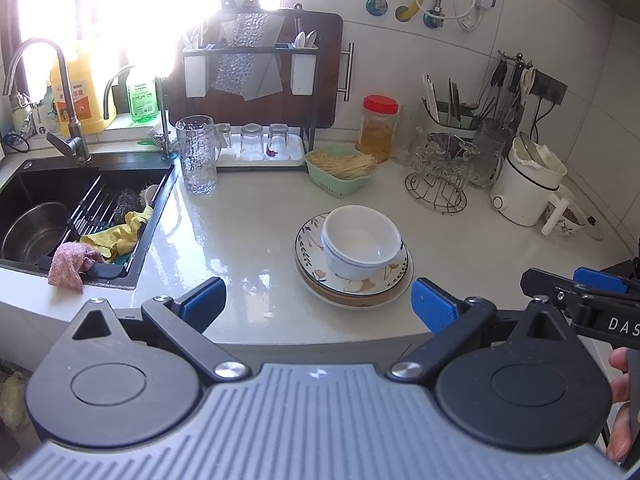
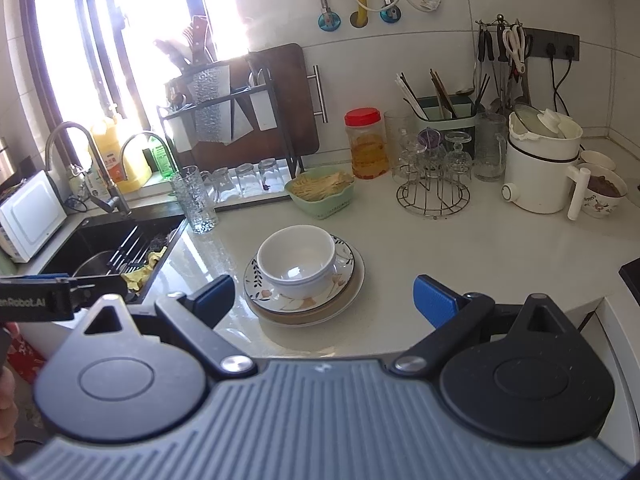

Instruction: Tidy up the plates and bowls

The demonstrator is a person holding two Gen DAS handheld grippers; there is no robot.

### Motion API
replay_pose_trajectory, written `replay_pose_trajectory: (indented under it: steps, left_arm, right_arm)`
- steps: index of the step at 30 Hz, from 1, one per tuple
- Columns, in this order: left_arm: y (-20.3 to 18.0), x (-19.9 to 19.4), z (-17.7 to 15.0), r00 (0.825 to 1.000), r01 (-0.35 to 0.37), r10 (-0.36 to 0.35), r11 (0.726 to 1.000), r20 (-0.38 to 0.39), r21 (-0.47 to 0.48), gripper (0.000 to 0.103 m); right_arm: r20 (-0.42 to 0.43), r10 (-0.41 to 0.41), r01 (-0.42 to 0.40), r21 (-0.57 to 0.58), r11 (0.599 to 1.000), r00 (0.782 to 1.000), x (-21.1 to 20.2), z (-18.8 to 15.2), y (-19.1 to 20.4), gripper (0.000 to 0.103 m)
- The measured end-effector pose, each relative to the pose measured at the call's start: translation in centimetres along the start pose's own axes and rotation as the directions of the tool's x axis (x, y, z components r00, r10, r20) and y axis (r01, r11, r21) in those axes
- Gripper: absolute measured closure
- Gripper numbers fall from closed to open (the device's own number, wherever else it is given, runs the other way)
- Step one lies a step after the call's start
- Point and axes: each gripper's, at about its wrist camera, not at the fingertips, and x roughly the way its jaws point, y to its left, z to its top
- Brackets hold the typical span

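Left gripper (image 1: pixel 318 306): held low at the near edge of the surface, its blue-padded fingers (image 1: pixel 204 300) spread wide and holding nothing.
Right gripper (image 2: pixel 324 304): held at the same near edge, fingers (image 2: pixel 434 300) also spread wide and empty; its tip showed at the right side of the left wrist view.
Bowls (image 1: pixel 360 242): two white bowls were nested one inside the other, upright, on top of the plate stack.
Plates (image 1: pixel 310 240): a floral-patterned plate lay on top of at least two plainer plates, the stack resting on the surface just beyond both grippers.
Surface (image 1: pixel 248 216): a pale, glossy counter, wet-looking in the window glare.
Sink (image 1: pixel 24 184): black, left of the stack and well apart from it, with a metal pot, a yellow cloth (image 1: pixel 116 236) and a pink cloth draped over its edge.
Glass mug (image 1: pixel 197 154): a tall textured mug stood upright near the sink corner.
Green basket (image 1: pixel 340 170): behind the plates, filled with pale sticks.
Jar (image 1: pixel 378 128): red-lidded, with amber contents, behind the basket.
White electric pot (image 1: pixel 524 192): far right, beside a wire rack of glasses (image 1: pixel 438 168).
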Motion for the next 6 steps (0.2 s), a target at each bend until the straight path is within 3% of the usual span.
replay_pose_trajectory:
  steps: [6]
  left_arm:
    - [-0.16, 0.15, 0.03, 1.000, 0.006, -0.006, 1.000, -0.007, 0.010, 0.002]
  right_arm:
    - [0.000, -0.001, 0.001, 0.000, 1.000, 1.000, 0.09, -0.05, 0.01, 0.006]
